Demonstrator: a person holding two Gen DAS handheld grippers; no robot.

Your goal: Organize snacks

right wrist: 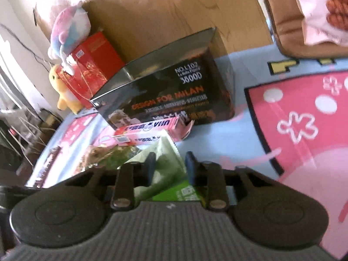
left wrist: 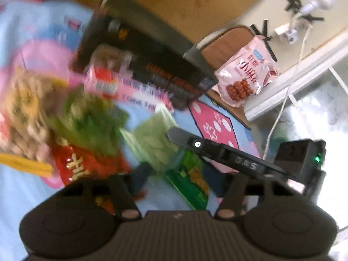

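Note:
Snacks lie in a heap on a blue and pink mat (right wrist: 228, 143). In the right wrist view my right gripper (right wrist: 171, 163) is shut on a pale green packet (right wrist: 167, 152), which is pinched between its blue pads (right wrist: 191, 163). A bright green packet (right wrist: 184, 192) lies just under it. The left wrist view is blurred. There my left gripper (left wrist: 174, 176) straddles the bright green packet (left wrist: 187, 180), and I cannot make out whether its pads touch it. The right gripper (left wrist: 174, 134) reaches in from the right to the pale green packet (left wrist: 152, 143). A pink box (right wrist: 148, 130) leans by the black box (right wrist: 174, 95).
A red packet (left wrist: 87, 165), a dark green packet (left wrist: 87, 119) and a beige packet (left wrist: 24, 108) crowd the left. A pink bag (left wrist: 245, 76) rests on a brown chair seat (left wrist: 221, 43). Plush toys (right wrist: 65, 32) and a red box (right wrist: 91, 65) stand behind the black box. A white cable (left wrist: 282, 104) hangs at right.

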